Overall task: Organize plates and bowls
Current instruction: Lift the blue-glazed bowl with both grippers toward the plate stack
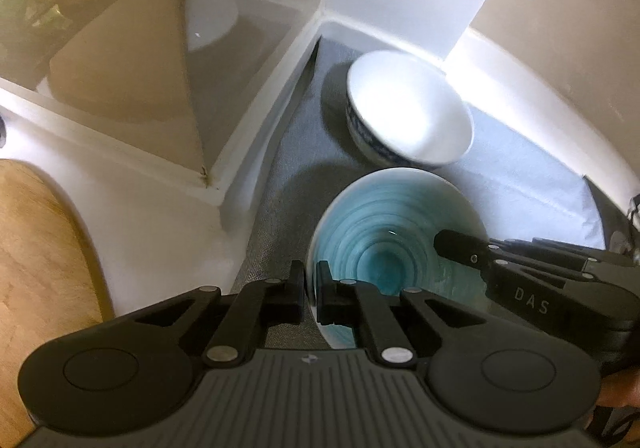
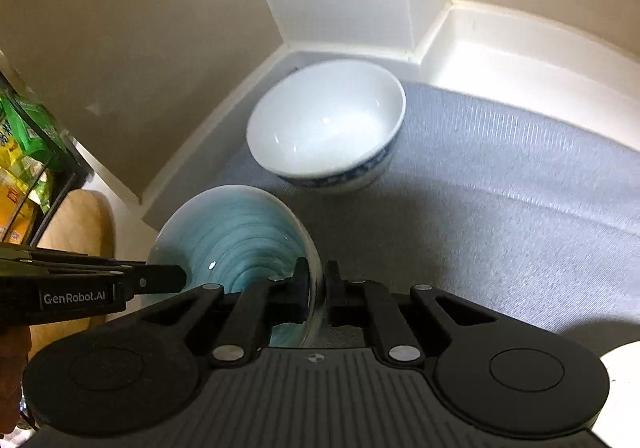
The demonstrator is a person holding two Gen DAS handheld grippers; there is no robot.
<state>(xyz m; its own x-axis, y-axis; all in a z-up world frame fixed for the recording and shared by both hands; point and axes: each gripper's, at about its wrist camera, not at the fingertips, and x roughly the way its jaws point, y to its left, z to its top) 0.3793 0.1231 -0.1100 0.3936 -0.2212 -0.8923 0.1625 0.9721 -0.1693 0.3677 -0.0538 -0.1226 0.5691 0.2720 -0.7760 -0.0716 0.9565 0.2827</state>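
Left wrist view, teal bowl (image 1: 384, 240) mouth up, both jaws clamped on opposite rims, white bowl (image 1: 408, 107) behind.

Each camera sits just behind its own tool and looks steeply down, close over the grey mat (image 2: 500, 187) in the white corner. Both views share the teal bowl (image 1: 384, 236), the blue-patterned white bowl (image 2: 324, 123) behind it, and each other's tool across the teal bowl.
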